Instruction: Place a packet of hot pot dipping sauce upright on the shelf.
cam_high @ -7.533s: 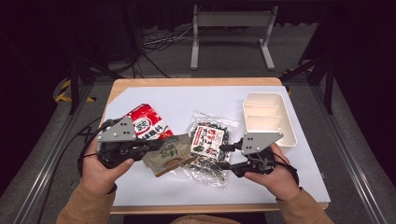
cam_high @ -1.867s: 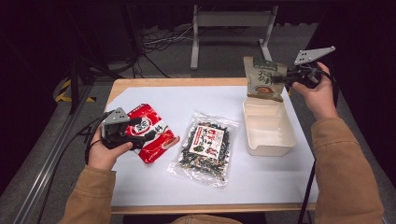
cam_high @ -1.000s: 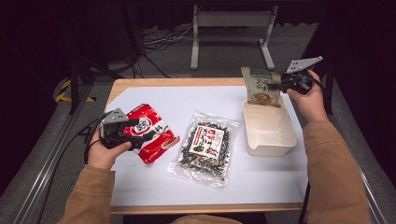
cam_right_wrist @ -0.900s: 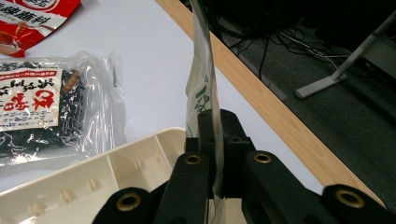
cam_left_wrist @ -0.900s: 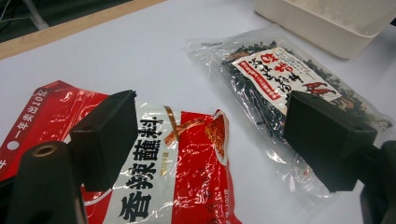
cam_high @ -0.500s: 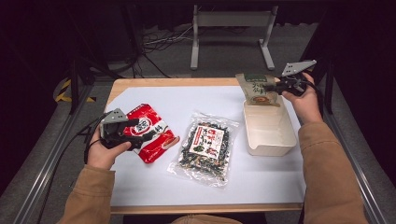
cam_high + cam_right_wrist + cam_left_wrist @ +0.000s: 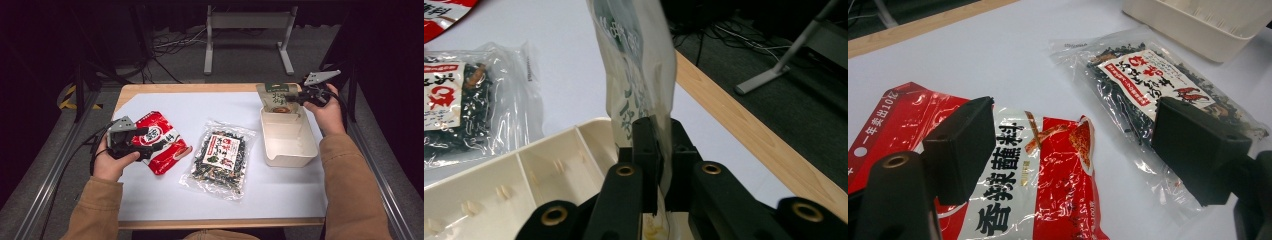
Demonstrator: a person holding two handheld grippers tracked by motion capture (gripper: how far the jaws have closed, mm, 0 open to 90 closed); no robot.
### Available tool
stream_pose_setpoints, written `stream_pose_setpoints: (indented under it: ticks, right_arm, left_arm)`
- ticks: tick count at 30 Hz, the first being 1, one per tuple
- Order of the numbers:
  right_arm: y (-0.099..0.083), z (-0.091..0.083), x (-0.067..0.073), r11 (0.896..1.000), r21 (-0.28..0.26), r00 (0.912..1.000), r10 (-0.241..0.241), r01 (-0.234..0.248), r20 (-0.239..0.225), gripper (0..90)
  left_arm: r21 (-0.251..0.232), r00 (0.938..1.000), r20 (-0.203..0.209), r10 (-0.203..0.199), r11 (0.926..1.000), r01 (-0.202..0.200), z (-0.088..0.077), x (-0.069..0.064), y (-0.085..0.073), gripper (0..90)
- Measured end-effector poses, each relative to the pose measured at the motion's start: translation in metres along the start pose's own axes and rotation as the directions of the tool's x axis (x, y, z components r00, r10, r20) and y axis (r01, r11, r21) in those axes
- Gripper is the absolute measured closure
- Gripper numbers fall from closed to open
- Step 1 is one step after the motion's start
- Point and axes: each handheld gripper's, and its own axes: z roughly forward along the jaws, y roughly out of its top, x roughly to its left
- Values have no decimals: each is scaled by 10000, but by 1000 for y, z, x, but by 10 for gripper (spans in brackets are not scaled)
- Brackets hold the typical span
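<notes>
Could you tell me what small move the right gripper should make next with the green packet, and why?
Probably lower it a little and let go. The right gripper is shut on the green packet, its jaws just starting to ease open, and the packet hangs upright over the far end of the white tray, so it should drop inside.
</notes>
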Motion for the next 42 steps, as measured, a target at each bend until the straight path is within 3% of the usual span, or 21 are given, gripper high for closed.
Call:
stream_pose_setpoints:
  ticks: [12,21,26,28,31,35,39,42]
  right_arm:
    - [-7,-6,5,9989,420,9961,173,-210,871,865]
    - [-8,-9,6,9972,652,9919,286,-369,1239,862]
    - [-3,-16,9,9901,1291,9833,308,-546,1793,808]
    - [-3,-23,8,9884,1407,9805,301,-581,1940,895]
    - [-6,-27,6,9867,1453,9859,490,-727,1601,900]
    - [-8,-29,7,9847,1545,9840,538,-805,1696,899]
    - [-9,-30,10,9833,1361,9759,923,-1206,1978,773]
    - [-8,-33,13,9852,1194,9730,961,-1231,2100,714]
  left_arm:
    - [-14,10000,56,18,10000,-18,-3,1,0,195]
    - [-69,10000,16,27,10000,-27,-5,2,-1,195]
    - [-43,10000,30,-22,10000,22,-4,3,-1,194]
    - [-15,10000,42,49,10000,-49,-3,2,0,194]
    - [45,9999,105,66,10000,-66,-1,2,0,194]
    - [62,9999,91,49,10000,-50,1,2,0,194]
    - [46,10000,36,34,10000,-34,0,4,-1,190]
    - [42,10000,-44,-4,10000,4,-3,6,-1,190]
